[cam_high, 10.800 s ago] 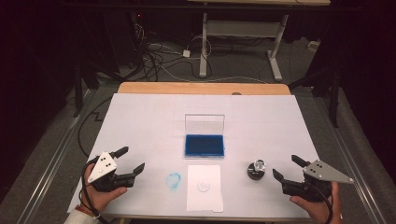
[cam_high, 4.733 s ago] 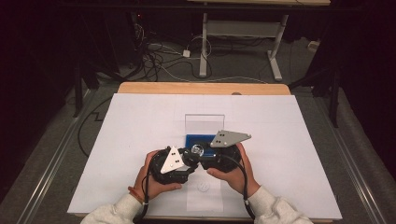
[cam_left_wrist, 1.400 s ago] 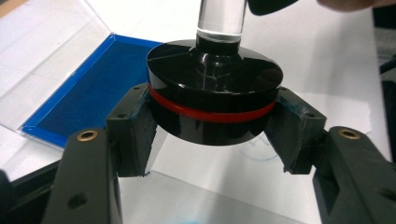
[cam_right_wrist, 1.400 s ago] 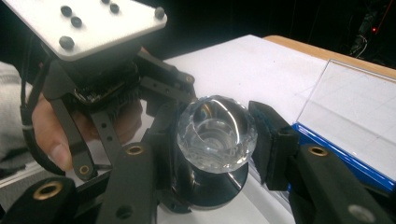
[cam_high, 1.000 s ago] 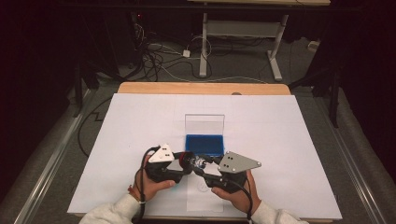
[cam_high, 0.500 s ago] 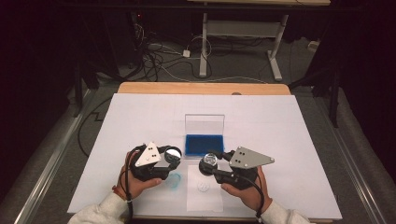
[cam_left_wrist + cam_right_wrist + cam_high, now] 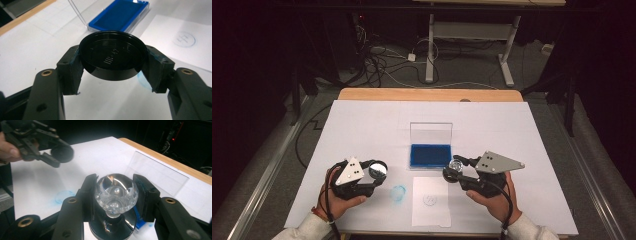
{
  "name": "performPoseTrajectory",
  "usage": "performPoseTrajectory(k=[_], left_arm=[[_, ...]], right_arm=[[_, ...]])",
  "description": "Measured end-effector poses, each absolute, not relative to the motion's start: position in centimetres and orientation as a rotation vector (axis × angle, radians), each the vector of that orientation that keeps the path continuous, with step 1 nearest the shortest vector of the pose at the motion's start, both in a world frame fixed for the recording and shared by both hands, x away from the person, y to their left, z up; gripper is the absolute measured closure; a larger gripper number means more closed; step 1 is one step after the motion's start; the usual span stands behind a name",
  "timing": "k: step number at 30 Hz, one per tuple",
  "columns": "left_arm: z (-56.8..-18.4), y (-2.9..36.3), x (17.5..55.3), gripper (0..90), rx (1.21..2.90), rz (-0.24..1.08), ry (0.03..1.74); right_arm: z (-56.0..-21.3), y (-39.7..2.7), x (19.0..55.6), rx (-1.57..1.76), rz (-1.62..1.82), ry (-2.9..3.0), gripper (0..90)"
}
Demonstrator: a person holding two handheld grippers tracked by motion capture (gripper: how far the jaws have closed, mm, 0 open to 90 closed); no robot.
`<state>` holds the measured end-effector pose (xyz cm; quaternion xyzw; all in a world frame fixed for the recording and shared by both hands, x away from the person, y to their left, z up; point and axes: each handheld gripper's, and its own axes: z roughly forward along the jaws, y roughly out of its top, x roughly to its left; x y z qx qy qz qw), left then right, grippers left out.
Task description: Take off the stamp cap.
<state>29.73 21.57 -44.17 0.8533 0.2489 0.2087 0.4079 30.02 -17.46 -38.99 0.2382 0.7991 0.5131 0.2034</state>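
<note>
My left gripper (image 7: 373, 176) is shut on a black round cap (image 7: 113, 53), held level above the white table (image 7: 362, 125) at the front left. The right gripper (image 7: 457, 170) is shut on the faceted glass knob (image 7: 116, 191) of a stamp, whose black base (image 7: 112, 226) hangs below the jaws. Between the hands lies a white paper sheet (image 7: 431, 202) with a faint round blue print (image 7: 184, 38). Behind the sheet sits a blue ink pad (image 7: 430, 155), its clear lid (image 7: 431, 132) standing open.
A blue ink smudge (image 7: 398, 193) marks the table between my left gripper and the sheet. The table's wooden far edge (image 7: 432, 95) borders a dark floor with cables and a desk frame (image 7: 467, 35). The person's hands come in from the front edge.
The two hands, close together over the paper a second ago, have drawn apart. The left went left with the cap and the right went right with the stamp.
</note>
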Motion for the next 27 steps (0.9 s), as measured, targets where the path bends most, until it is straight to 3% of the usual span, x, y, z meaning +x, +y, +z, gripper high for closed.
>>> performPoseTrajectory(k=[11, 27], left_arm=[[-44.9, 23.8, 28.0, 36.8, 2.139, 0.507, 0.682], [-45.5, 23.6, 28.5, 36.9, 2.148, 0.470, 0.689]], right_arm=[[-39.3, -18.9, 30.6, 0.710, 1.371, 2.257, 56.9], [-39.9, -18.9, 32.4, 0.755, 1.239, 2.408, 56.9]])
